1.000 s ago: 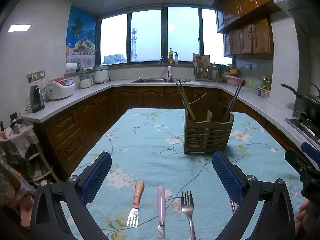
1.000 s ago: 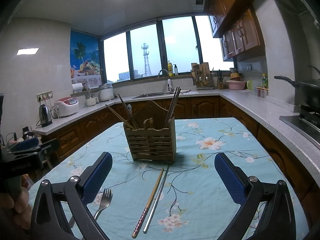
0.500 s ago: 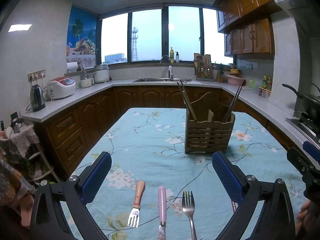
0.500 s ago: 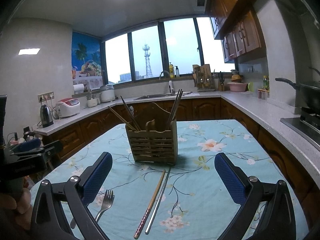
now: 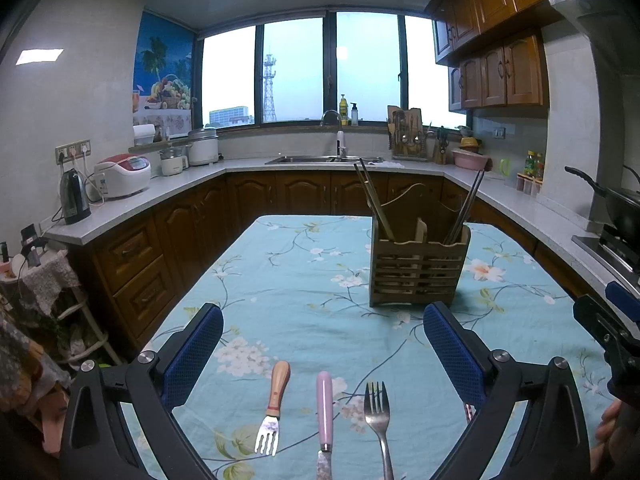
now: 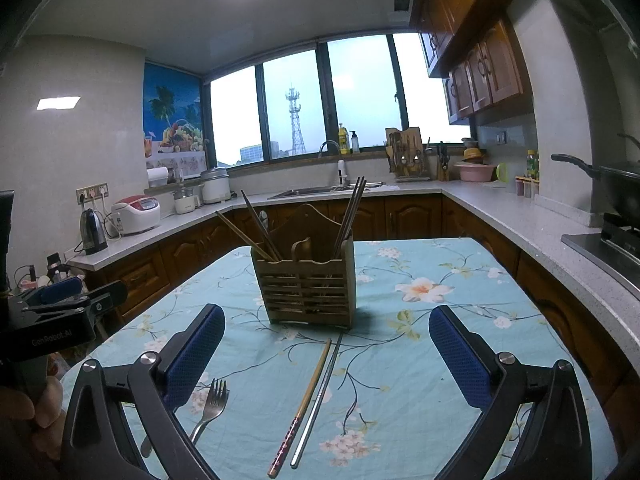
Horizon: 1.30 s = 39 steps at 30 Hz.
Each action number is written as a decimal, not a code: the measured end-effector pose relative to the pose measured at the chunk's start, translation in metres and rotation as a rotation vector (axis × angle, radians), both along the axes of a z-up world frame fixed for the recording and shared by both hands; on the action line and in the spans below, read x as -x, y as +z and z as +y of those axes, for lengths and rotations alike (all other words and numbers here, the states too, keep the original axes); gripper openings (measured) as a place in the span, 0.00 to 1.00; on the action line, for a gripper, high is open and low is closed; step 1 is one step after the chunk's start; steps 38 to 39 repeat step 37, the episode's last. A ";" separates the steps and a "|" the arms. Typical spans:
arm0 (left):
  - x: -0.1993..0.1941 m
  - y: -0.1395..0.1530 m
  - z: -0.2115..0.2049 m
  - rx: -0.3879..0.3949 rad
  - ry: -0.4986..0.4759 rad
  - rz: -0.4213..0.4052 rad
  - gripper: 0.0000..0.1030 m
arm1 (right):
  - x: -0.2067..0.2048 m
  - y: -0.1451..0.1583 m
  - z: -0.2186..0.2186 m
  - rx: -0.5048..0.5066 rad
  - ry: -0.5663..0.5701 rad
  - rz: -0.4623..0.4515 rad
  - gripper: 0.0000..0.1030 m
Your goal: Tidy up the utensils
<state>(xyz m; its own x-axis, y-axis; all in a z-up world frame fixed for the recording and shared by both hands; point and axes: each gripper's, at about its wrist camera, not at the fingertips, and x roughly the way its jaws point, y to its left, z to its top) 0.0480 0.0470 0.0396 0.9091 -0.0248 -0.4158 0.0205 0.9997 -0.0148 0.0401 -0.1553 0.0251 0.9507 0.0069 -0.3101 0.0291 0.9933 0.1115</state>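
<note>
The left gripper (image 5: 323, 344) hangs low over the near end of the table, its blue-padded fingers (image 5: 193, 348) spread wide with nothing between them. Below that gap lie three utensils side by side, apart from one another: a small wooden-handled fork (image 5: 273, 414), a pink-handled knife (image 5: 325, 420) whose blade runs off the bottom edge, and a steel fork (image 5: 378, 420) with its handle cut off too. A patterned tip (image 5: 469, 412) shows just behind the right finger, mostly hidden.

The right gripper (image 6: 327, 346) is level beside it, likewise wide open and empty. Under it a wooden chopstick (image 6: 302, 406) and a metal chopstick (image 6: 318, 392) lie almost touching, pointing toward the slatted wooden utensil holder (image 6: 306, 284), which stands upright farther along the floral tablecloth (image 6: 420, 360) with chopsticks leaning in its outer compartments. The steel fork's handle passes behind the left finger here. At the left edge, a hand (image 6: 24, 412) grips the other tool's handle, only partly in view.
</note>
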 end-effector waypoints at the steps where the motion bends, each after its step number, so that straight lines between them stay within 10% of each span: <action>1: 0.000 0.000 0.000 0.001 0.000 0.000 0.98 | 0.000 0.000 -0.001 -0.001 0.001 0.000 1.00; 39: -0.009 0.003 -0.005 -0.001 -0.029 0.028 0.98 | -0.007 -0.004 -0.002 -0.012 -0.006 0.015 1.00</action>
